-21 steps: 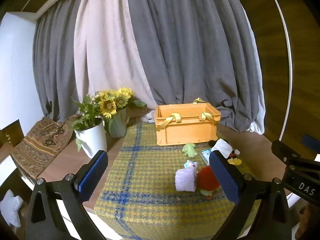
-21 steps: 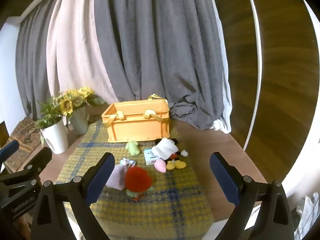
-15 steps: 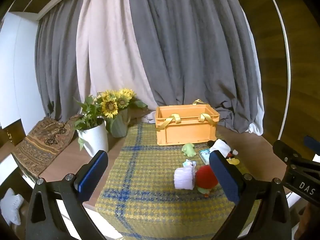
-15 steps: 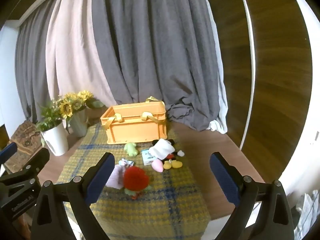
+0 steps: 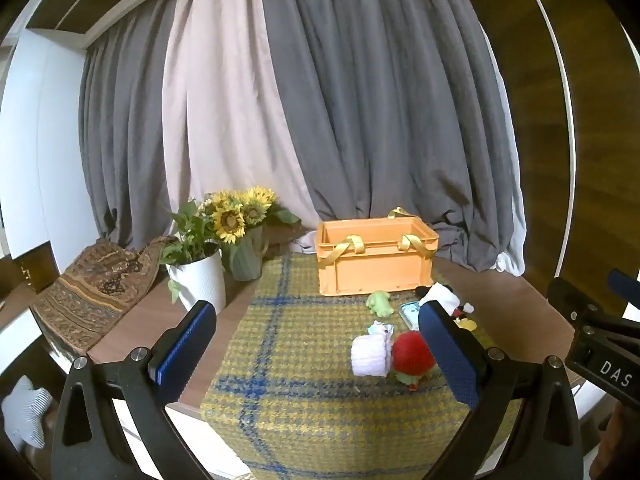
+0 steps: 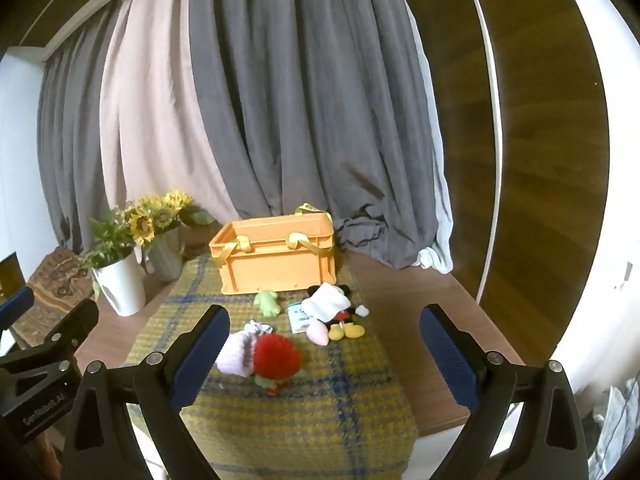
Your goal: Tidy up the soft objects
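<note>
My two wrist cameras looked from the table's near end, side by side, sharing the orange crate (image 5: 376,256) (image 6: 276,258).

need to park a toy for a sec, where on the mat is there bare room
The mat's left half is free, from the white pot side across to the lavender knit. So is the near strip below the red plush. It is crowded between the orange crate and the mouse plush.

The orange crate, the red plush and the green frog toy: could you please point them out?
orange crate (image 6: 276,272), right wrist view, front wall.
red plush (image 6: 277,357), right wrist view, fuzzy top.
green frog toy (image 5: 380,303), left wrist view, body.
</note>
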A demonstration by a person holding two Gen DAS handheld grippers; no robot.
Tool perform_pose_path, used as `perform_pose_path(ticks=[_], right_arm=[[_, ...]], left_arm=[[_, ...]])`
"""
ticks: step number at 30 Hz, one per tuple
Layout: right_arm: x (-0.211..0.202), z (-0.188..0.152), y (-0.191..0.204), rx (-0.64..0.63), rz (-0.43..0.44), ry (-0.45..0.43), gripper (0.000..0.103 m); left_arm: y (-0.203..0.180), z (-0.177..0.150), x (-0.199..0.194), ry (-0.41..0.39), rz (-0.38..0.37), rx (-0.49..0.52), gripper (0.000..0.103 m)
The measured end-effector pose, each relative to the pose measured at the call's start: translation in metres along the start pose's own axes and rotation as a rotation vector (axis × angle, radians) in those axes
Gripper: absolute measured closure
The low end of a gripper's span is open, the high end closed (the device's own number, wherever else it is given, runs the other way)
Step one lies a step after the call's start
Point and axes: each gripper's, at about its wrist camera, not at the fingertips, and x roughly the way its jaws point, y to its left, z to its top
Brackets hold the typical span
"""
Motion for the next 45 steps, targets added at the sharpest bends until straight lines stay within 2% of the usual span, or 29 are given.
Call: perform_pose_path(ticks=[21, 45], right_arm=[[-0.014, -0.001, -0.001, -0.008, 0.005, -0.052, 0.006], [-0.009, -0.003, -0.002, -0.007, 0.003, -0.051, 0.006]], left_arm=[[0.005, -0.006, -0.009, -0.032, -0.004, -0.014, 0.0], [0.002, -0.01, -0.008, -0.03, -0.01, -0.016, 0.0]])
